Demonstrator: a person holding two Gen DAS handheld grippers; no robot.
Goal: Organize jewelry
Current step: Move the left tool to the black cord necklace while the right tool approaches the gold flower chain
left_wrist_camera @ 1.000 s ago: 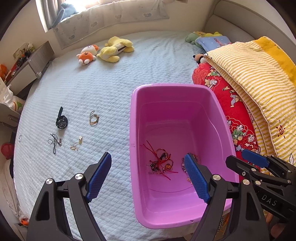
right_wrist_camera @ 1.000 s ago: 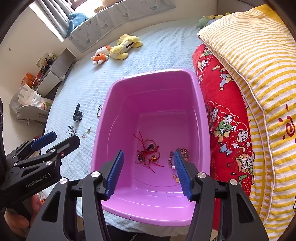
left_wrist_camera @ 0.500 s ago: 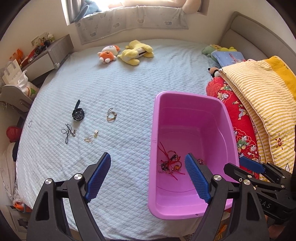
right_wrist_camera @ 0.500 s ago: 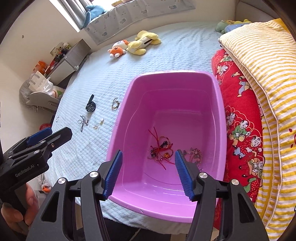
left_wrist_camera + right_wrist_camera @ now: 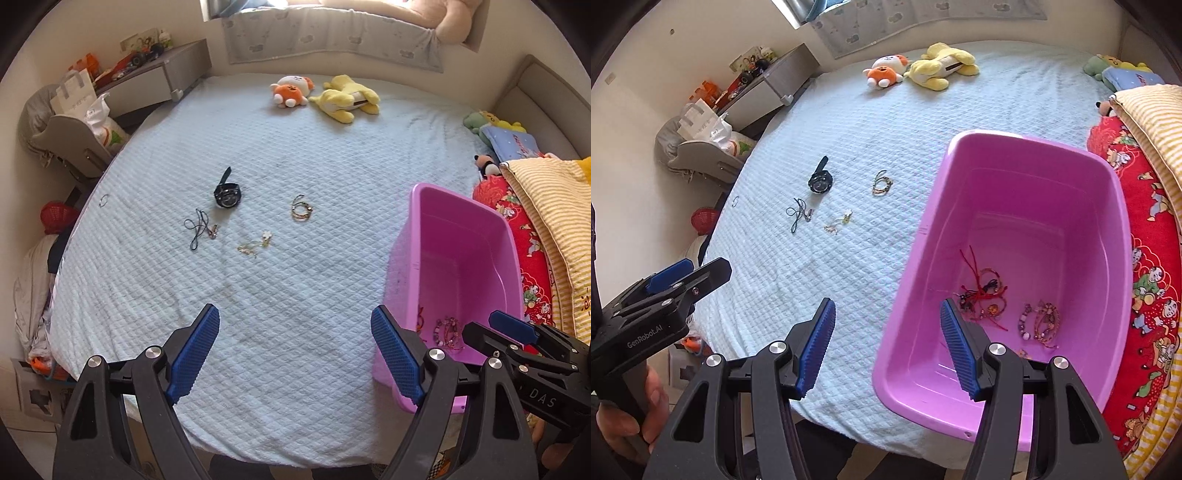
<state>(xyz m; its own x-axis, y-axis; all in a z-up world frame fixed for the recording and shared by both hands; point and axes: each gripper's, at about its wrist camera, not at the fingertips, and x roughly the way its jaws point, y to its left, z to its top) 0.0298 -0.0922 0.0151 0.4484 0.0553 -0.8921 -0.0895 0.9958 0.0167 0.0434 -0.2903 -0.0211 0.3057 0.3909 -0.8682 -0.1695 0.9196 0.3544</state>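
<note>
On the pale blue bedspread lie a black watch, a coiled bracelet, a black cord necklace, a thin gold chain and a small ring near the bed's left edge. The pink bin holds red string bracelets and beaded bracelets. My left gripper hangs open and empty over bare bedspread, left of the bin. My right gripper is open and empty above the bin's near left wall.
Two plush toys lie at the far side of the bed. A red quilt and a yellow striped quilt are piled right of the bin. A grey bedside unit and a chair with bags stand beyond the left edge.
Both grippers have swung left, away from above the bin. The bin now sits at the right of each view and the loose jewelry on the bed is nearer the middle.
</note>
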